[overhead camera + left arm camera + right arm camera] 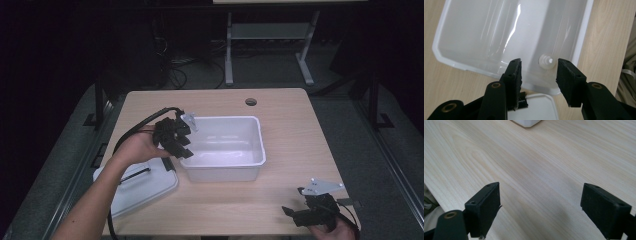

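A white plastic bin [225, 173] stands in the middle of the wooden table [300, 135]. A hand holds my left gripper [184, 144] over the bin's left rim, its jaws apart and pointing down into it. In the left gripper view the bin [584, 32] lies below my left gripper [539, 68]. A small white nozzle-shaped cap [546, 61] rests on the bin's floor near a corner, seen between the jaws but lower and untouched. My right gripper [295, 216] is at the table's front right, open wide over bare wood [540, 202].
The bin's white lid [142, 187], with a dark handle, lies flat at the table's front left and shows under the left jaws as the lid [536, 107]. A cable hole [251, 102] sits near the far edge. A corner of the bin [526, 122] shows ahead of the right jaws.
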`<state>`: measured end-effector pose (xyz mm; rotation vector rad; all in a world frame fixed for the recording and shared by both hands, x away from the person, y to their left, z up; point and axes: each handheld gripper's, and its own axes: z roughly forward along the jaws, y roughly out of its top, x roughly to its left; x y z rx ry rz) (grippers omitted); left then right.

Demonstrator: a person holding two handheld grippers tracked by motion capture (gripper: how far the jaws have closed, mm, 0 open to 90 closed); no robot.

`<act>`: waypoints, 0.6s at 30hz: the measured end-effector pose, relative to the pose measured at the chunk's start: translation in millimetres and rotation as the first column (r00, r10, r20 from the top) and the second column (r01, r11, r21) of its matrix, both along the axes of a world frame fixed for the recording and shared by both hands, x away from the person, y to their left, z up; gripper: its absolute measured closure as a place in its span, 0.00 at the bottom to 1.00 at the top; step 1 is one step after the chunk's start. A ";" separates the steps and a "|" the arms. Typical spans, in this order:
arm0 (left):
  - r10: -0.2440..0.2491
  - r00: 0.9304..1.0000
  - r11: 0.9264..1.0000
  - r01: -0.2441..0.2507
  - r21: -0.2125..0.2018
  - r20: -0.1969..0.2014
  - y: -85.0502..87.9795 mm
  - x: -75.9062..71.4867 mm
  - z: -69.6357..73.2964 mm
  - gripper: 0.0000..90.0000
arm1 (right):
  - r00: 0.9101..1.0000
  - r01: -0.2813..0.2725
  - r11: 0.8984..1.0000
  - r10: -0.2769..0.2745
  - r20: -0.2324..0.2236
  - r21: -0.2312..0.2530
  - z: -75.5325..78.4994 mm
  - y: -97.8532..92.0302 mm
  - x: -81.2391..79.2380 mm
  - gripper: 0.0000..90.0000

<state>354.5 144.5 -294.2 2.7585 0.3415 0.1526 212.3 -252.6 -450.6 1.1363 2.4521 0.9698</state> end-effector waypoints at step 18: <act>0.054 0.997 0.997 -0.052 -0.057 0.046 41.7 -18.7 22.1 0.60 | 1.000 -0.009 1.000 0.009 0.003 -0.002 0.9 3.3 -1.8 0.17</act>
